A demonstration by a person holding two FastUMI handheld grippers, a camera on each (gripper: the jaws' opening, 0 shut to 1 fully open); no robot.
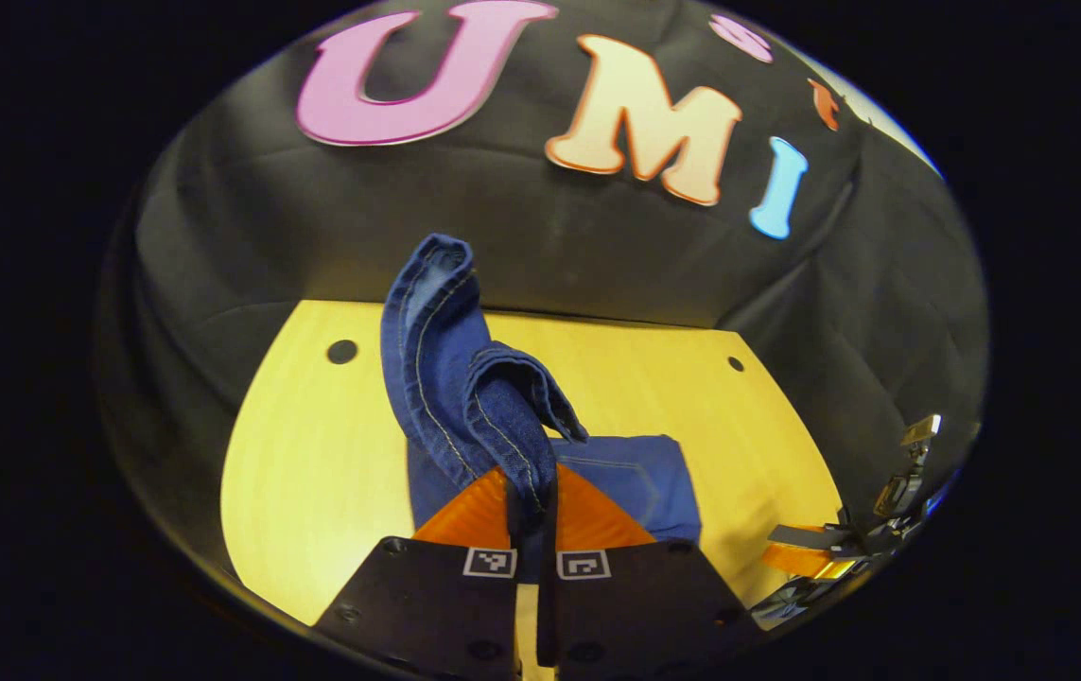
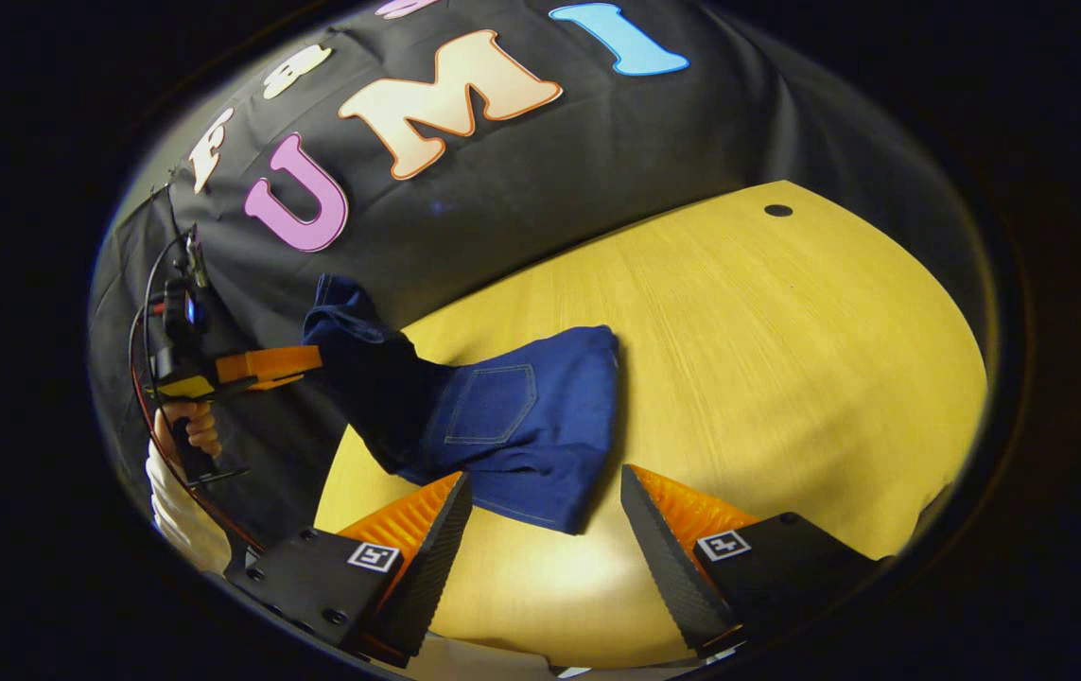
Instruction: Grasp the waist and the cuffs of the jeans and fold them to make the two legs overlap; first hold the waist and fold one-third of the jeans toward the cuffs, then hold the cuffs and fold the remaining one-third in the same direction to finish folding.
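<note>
Jeans [image 1: 464, 378] rise straight up from the left gripper [image 1: 532, 515] in the left gripper view: both fingers are pressed together on a bunched length of denim with a stitched hem at its top, most likely a cuff end, though the folds make that hard to confirm. Behind the fingers the rest of the jeans lies folded flat on the yellow table [image 1: 313, 454] (a back pocket faces up). At the far right edge the right gripper [image 1: 810, 553] sits low beside the table.

In the right gripper view, the right gripper [image 2: 545, 515] hangs just above the table [image 2: 786, 331] with its jaws spread wide and nothing between them. The folded jeans [image 2: 521, 416] lie just ahead, their near corner reaching in between the fingertips. One dark length climbs off the table's left edge to the left gripper [image 2: 289, 364], held up by a hand [image 2: 188, 427].
</note>
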